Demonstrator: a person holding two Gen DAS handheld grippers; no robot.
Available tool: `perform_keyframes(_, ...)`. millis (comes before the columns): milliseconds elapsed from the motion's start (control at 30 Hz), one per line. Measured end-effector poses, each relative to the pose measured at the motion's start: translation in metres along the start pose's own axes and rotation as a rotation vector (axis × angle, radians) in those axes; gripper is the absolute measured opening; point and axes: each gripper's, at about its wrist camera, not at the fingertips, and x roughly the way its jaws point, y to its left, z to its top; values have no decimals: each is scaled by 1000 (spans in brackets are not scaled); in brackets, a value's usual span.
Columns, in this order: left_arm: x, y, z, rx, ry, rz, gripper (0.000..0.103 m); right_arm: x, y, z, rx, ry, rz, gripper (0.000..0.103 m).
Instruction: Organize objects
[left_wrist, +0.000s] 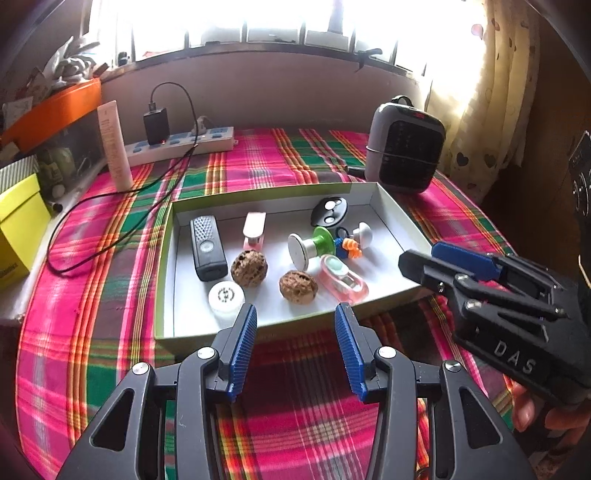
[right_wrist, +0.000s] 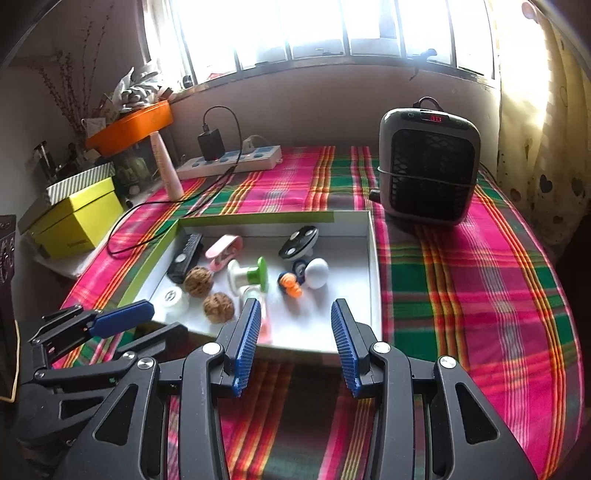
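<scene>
I hold the left gripper and right gripper angled down at the near edge of the shallow box, both jaws apart and empty. Two walnuts, a black remote and small toys lie inside it; a heater stands beyond its far right corner on the plaid cloth.

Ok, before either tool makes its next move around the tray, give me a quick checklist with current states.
1. Left tool empty, pads apart: ok.
2. Right tool empty, pads apart: ok.
3. Both tools short of the tray, clear of its near rim: ok.
4. Small items all inside the tray, including two walnuts and the white cap: ok.
5. Black cable lies outside the tray, off the approach: ok.
6. Plaid cloth bare of loose items near the tools: ok. Behind the heater: cannot tell.
</scene>
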Motion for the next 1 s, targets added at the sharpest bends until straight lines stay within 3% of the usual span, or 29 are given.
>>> perform_keyframes(1000, -19, -1, -67, -10, 39, 78, 43, -22, 24, -78, -7, 91, -56, 41)
